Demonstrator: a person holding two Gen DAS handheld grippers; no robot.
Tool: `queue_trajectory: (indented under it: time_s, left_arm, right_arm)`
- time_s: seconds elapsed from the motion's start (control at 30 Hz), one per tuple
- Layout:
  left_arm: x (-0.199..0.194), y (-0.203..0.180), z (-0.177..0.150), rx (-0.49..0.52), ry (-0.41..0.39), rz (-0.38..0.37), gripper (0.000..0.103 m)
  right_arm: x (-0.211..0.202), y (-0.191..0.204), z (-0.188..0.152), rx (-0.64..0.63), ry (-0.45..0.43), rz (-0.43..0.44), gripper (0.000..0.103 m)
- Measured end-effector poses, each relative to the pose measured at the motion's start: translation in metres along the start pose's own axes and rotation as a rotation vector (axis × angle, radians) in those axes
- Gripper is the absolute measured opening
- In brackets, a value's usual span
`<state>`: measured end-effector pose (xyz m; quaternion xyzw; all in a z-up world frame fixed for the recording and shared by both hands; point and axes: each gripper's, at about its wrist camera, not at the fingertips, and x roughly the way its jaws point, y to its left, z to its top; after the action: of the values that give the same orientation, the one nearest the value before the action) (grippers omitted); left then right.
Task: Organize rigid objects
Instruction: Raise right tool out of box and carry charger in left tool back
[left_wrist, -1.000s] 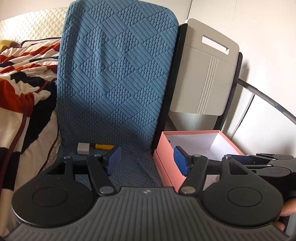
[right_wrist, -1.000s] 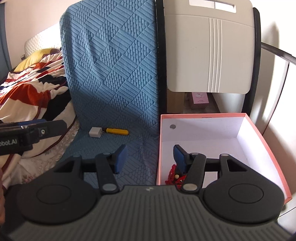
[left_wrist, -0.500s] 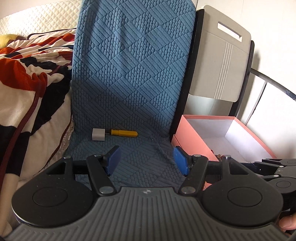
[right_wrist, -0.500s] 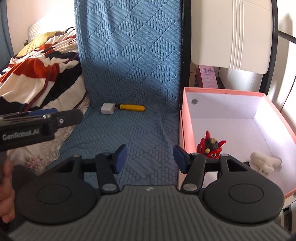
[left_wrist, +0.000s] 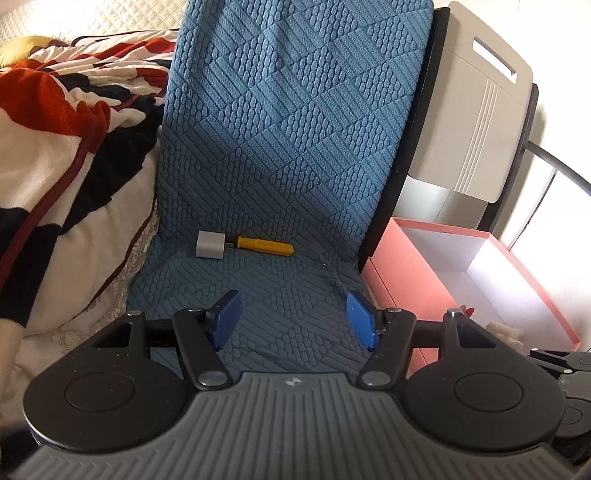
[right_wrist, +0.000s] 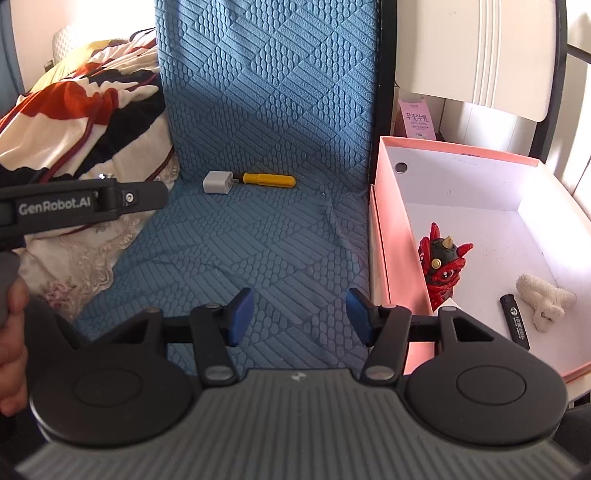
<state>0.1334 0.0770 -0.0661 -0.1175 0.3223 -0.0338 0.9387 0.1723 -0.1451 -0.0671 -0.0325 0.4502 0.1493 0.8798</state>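
A white plug adapter and a yellow-handled screwdriver lie side by side on the blue quilted mat; they also show in the right wrist view as the adapter and the screwdriver. A pink box stands right of the mat and holds a red figurine, a black lighter and a white fuzzy toy. My left gripper is open and empty above the mat's front. My right gripper is open and empty near the box's left wall.
A red, black and white blanket lies on the bed left of the mat. A white panel stands behind the box. A pink carton stands behind the box. The left gripper's body crosses the right view's left side.
Both grippers have pulled back and swung left, so the mat, adapter and screwdriver are more central. The box's contents have come into the right view. Both jaws stay open.
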Motion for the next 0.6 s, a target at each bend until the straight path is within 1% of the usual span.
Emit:
queue_trajectory:
  time_s: [0.07,0.13,0.27,0.33,0.47,0.6]
  left_arm:
    - [0.013,-0.006,-0.002,0.046,0.02,0.028,0.069]
    - [0.023,-0.012,-0.004,0.091,0.035,0.037,0.069]
    - [0.041,-0.013,0.0,0.067,0.067,0.002,0.069]
    - [0.05,-0.015,0.003,0.076,0.083,-0.004,0.069]
    - [0.07,-0.018,0.008,0.098,0.125,-0.004,0.069]
    - [0.085,-0.017,0.014,0.112,0.138,0.017,0.069]
  right_arm:
    - [0.006,-0.003,0.001,-0.013,0.005,0.003,0.058]
    - [0.011,-0.007,0.002,-0.022,0.007,0.002,0.058]
    - [0.017,-0.016,0.001,-0.024,0.001,0.01,0.058]
    - [0.021,-0.021,0.001,-0.026,-0.003,0.013,0.058]
    - [0.027,-0.025,0.005,-0.048,-0.008,0.02,0.058]
    - [0.034,-0.028,0.014,0.006,-0.014,0.058,0.058]
